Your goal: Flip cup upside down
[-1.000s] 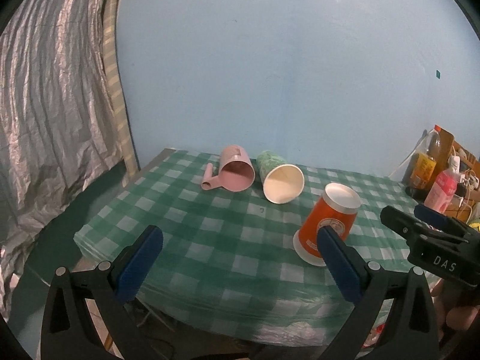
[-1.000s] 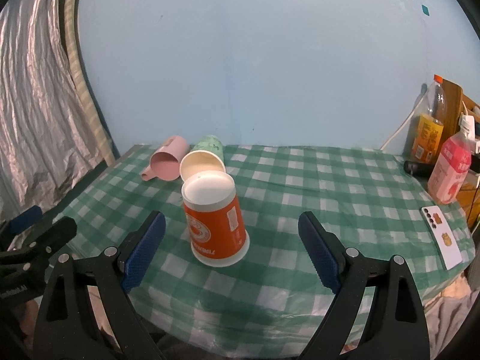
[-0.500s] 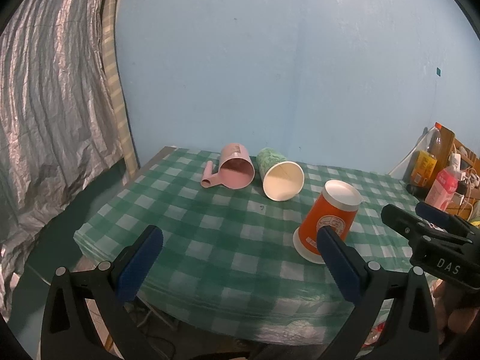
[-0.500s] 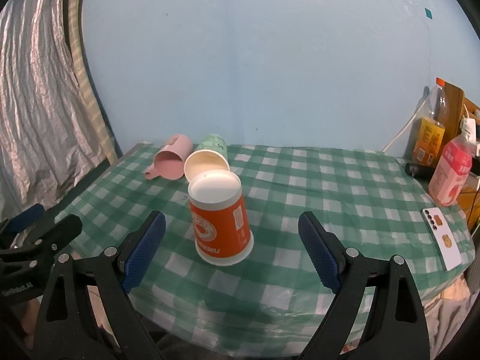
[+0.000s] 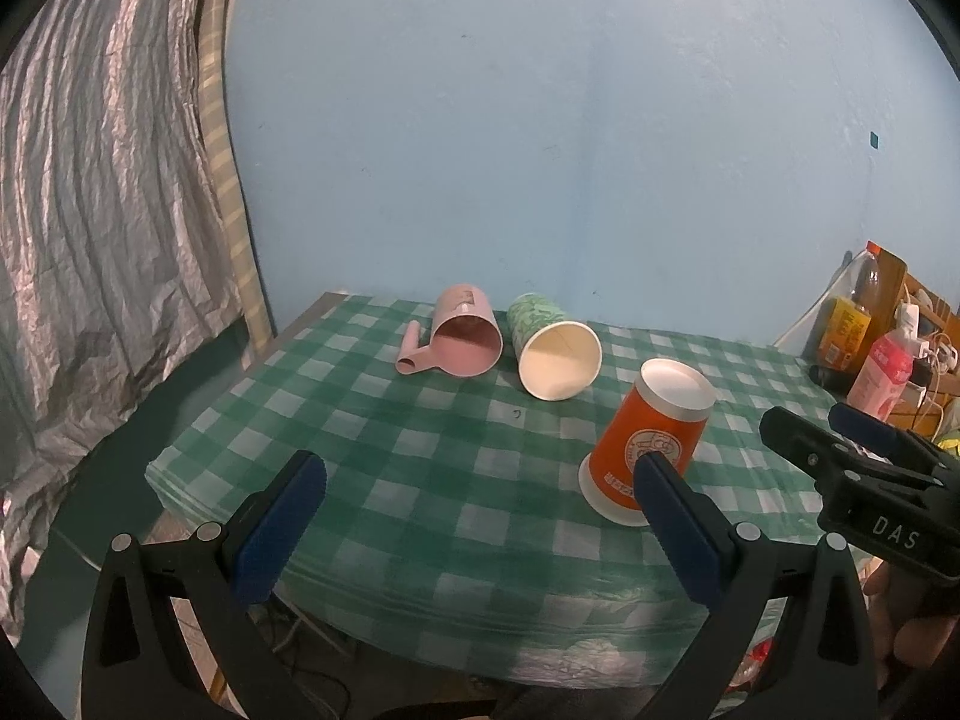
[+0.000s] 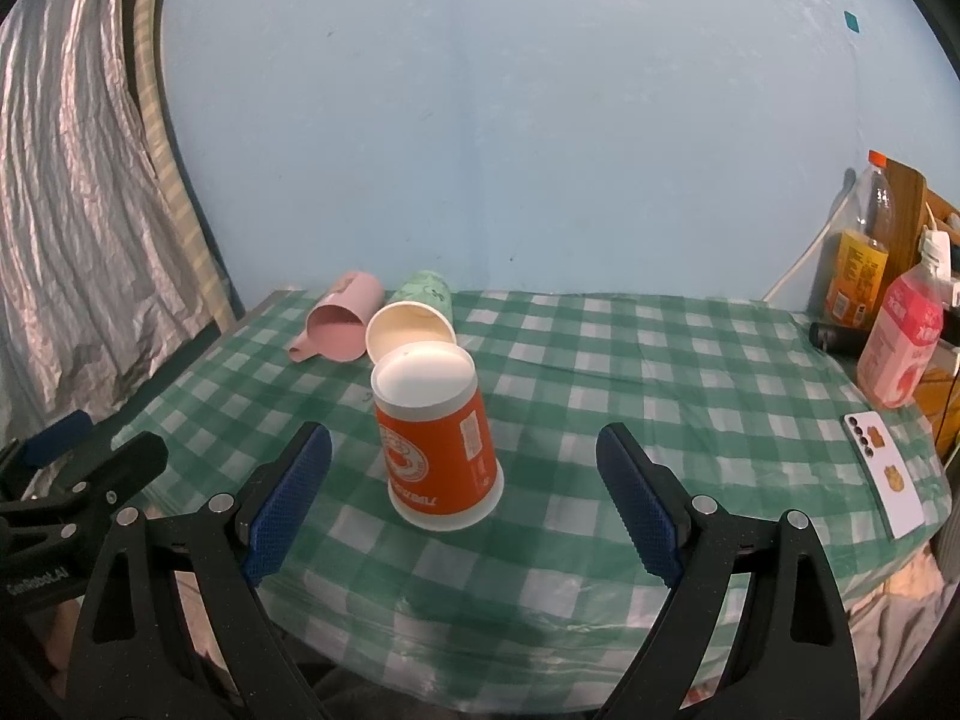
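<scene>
A crinkled silver foil curtain [image 5: 90, 228] hangs at left beside a matte, pale blue wall [image 6: 510, 120], above a table draped in a glossy green-and-white checked cloth [image 6: 630, 390]. Near its front edge the orange paper cup [image 6: 435, 444], a tapered cylinder, stands upside down with its wide white rim on the cloth and its flat white base facing up. Behind it a green-patterned paper cup [image 5: 552, 345] and a smooth pink plastic mug [image 5: 459, 339] lie on their sides, mouths toward the cameras. Bottles [image 6: 900, 342] stand at the right edge, with a white card [image 6: 885, 483] lying flat nearby. The right gripper [image 6: 462, 498] hovers level before the orange cup, its ridged blue fingers [image 6: 288, 495] spread wide and empty; the left gripper [image 5: 480, 531] sits low off the table's front, likewise spread, gripping nothing.
</scene>
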